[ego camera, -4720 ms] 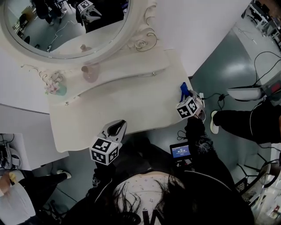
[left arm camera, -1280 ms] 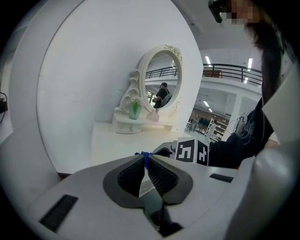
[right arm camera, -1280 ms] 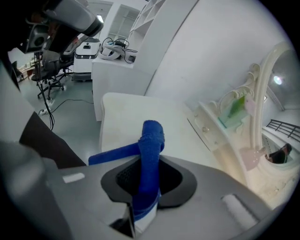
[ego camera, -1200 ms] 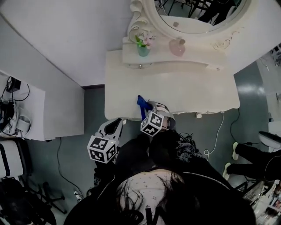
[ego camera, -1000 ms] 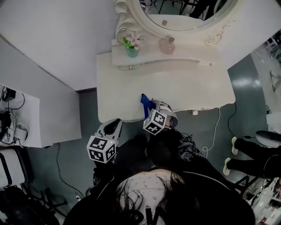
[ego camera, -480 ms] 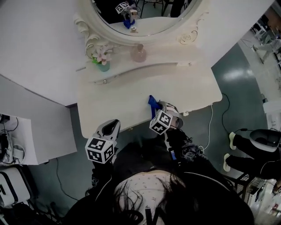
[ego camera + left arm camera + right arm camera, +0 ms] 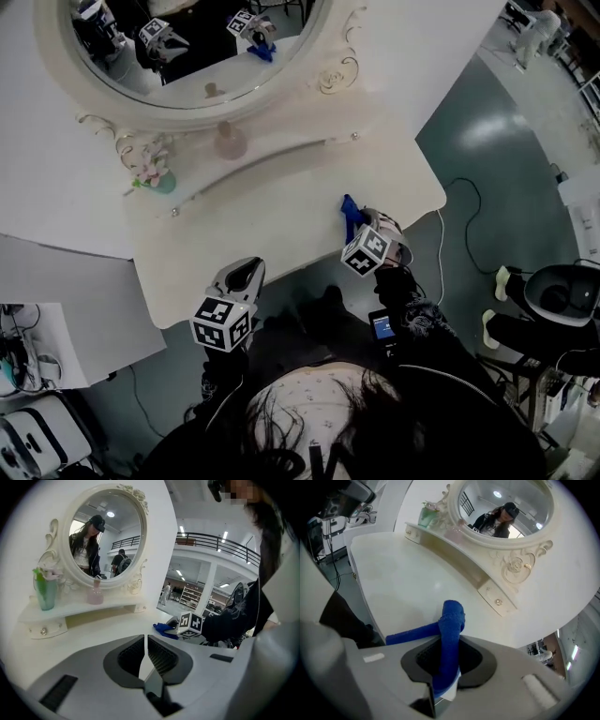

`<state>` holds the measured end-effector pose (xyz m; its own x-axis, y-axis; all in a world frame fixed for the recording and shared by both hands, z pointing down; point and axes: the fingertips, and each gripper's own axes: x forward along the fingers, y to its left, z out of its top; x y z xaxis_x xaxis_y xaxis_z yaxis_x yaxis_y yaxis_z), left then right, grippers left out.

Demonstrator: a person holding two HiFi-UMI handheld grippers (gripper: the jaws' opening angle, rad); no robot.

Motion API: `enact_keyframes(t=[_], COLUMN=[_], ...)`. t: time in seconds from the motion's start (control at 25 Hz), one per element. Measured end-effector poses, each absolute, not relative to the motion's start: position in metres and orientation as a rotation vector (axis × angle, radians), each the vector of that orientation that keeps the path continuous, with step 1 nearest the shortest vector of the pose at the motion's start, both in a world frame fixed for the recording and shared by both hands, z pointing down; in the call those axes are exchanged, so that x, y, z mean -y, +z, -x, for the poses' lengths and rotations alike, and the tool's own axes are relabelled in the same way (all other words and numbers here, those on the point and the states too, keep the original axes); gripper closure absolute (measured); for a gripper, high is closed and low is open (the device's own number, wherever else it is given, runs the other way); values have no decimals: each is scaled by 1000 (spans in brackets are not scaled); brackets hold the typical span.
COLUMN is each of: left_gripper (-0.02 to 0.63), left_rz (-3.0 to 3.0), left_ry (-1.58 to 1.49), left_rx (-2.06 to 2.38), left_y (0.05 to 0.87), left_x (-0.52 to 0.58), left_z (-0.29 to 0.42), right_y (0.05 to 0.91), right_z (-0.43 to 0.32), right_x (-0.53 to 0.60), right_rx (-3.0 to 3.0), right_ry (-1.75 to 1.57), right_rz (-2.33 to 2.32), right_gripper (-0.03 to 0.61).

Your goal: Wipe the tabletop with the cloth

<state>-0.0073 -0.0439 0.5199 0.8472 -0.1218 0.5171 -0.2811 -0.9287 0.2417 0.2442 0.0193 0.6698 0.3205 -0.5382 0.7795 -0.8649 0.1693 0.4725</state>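
Observation:
The blue cloth [image 7: 351,215] lies bunched on the white tabletop [image 7: 272,211] near its front right edge. My right gripper [image 7: 360,230] is shut on it. In the right gripper view the cloth [image 7: 451,620] rises folded from between the jaws of the right gripper [image 7: 446,660], one tail trailing left over the tabletop [image 7: 398,581]. My left gripper [image 7: 246,273] hangs at the front left edge of the table, apart from the cloth. In its own view the left gripper [image 7: 146,644] is shut on nothing, and the cloth [image 7: 163,628] shows beyond it.
A raised shelf at the back carries a green vase of flowers [image 7: 157,177] and a pink bottle [image 7: 230,142], under an oval mirror [image 7: 178,47]. A white cable [image 7: 456,230] runs across the floor to the right. Another white table [image 7: 56,281] stands at the left.
My right gripper has carried the cloth rightward along the front of the tabletop, from left of centre to near the right end. The left gripper has stayed by the front left edge.

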Motion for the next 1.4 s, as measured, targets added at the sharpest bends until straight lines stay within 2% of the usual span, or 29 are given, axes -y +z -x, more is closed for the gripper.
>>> enact_keyframes(t=[0.48,0.76,1.4], left_gripper=[612,612,612], left_rz=[-2744,-2740,-2717], left_ry=[746,783,824], left_rx=[220,219,279], left_y=[520,524,528], left_x=[14,5,-8], left_z=[-107,-137,-132], right_y=[672,670,670], right_z=[-403,-465,-493], right_x=[-90,-124,-143], right_rx=[1184,1110,1104], right_ry=[472,526,630], right_rz=[-1613,-1725,-1892], right_gripper=[506,506,506])
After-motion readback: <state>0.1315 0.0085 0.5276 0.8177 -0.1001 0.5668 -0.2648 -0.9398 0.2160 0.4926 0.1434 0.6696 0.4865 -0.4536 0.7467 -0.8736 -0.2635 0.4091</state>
